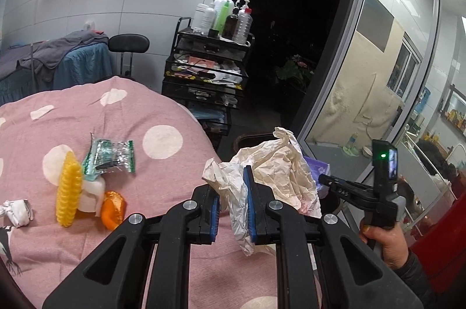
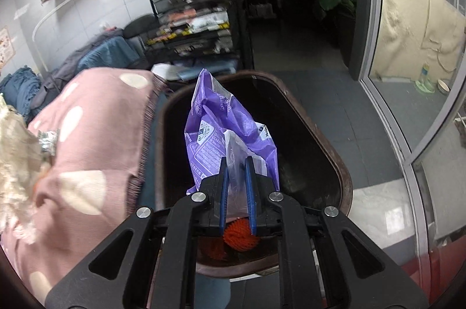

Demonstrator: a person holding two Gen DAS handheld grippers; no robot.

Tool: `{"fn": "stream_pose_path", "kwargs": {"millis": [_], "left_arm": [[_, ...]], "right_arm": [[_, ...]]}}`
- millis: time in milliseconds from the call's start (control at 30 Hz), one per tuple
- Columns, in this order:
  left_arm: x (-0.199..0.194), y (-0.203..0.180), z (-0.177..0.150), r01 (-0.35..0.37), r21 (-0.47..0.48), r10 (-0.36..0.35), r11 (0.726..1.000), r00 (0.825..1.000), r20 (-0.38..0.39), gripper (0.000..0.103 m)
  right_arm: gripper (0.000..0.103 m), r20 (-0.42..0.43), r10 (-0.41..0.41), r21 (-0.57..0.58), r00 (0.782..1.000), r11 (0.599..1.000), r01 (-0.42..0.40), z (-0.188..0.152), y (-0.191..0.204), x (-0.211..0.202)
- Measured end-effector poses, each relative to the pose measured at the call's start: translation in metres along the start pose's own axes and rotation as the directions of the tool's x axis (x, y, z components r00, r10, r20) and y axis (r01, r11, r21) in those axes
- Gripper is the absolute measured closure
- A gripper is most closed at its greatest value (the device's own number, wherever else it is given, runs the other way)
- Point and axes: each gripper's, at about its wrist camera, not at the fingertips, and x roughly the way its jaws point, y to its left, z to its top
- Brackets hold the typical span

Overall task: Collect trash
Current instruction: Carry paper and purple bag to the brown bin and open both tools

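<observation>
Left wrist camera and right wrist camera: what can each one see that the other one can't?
Only the left wrist view shows the yellow corn toy, the orange piece, the small paper wad and the person's hand carrying the right gripper.

Only the right wrist view shows the dark bin, the orange ball and the right gripper clamped on the purple bag above that bin.

Both show the pink dotted blanket, the crumpled paper held by the left gripper, the foil wrapper and the black cart with bottles.
</observation>
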Motion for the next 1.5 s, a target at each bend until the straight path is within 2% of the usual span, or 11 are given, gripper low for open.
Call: {"fn": "stream_pose_path", "kwargs": {"millis": [167, 267, 300, 333, 400, 600, 933, 1233, 1500], "left_arm": [[0.005, -0.01, -0.002, 0.008, 0.026, -0.007, 1.0, 1.0, -0.009, 0.088], [0.008, -0.014, -0.003, 0.012, 0.037, -0.012, 0.999, 1.0, -0.018, 0.088], [0.01, -0.015, -0.003, 0.013, 0.04, -0.013, 0.999, 1.0, -0.021, 0.088], [0.012, -0.016, -0.003, 0.016, 0.043, -0.014, 0.999, 1.0, -0.027, 0.088], [0.015, -0.018, -0.004, 0.02, 0.045, -0.018, 0.999, 0.999, -0.034, 0.088], [0.031, -0.026, -0.001, 0.029, 0.052, -0.026, 0.998, 0.998, -0.062, 0.088], [0.072, -0.055, 0.008, 0.026, 0.131, -0.012, 0.991, 0.994, -0.106, 0.088], [0.12, -0.092, 0.009, 0.053, 0.21, -0.013, 0.976, 0.982, -0.189, 0.088], [0.153, -0.111, 0.005, 0.064, 0.244, 0.001, 0.968, 0.966, -0.258, 0.088]], "right_arm": [[0.091, -0.046, -0.041, 0.025, 0.998, 0.999, 0.042, -0.001, -0.005, 0.025], [0.082, -0.065, -0.057, 0.034, 0.996, 0.998, 0.059, -0.003, -0.008, 0.035], [0.065, -0.069, -0.058, 0.04, 0.996, 0.997, 0.061, -0.003, -0.008, 0.037], [0.04, -0.059, -0.059, 0.049, 0.997, 0.997, 0.062, -0.003, -0.009, 0.036], [0.025, -0.028, -0.068, 0.048, 0.997, 0.996, 0.07, -0.005, -0.007, 0.032], [0.025, 0.004, -0.075, 0.043, 0.997, 0.996, 0.074, -0.005, -0.005, 0.018], [0.018, 0.08, -0.11, 0.102, 0.991, 0.99, 0.102, -0.012, -0.027, -0.031], [0.012, 0.1, -0.145, 0.176, 0.984, 0.976, 0.126, -0.018, -0.049, -0.058], [0.011, 0.092, -0.168, 0.215, 0.981, 0.966, 0.146, -0.027, -0.062, -0.065]]}}
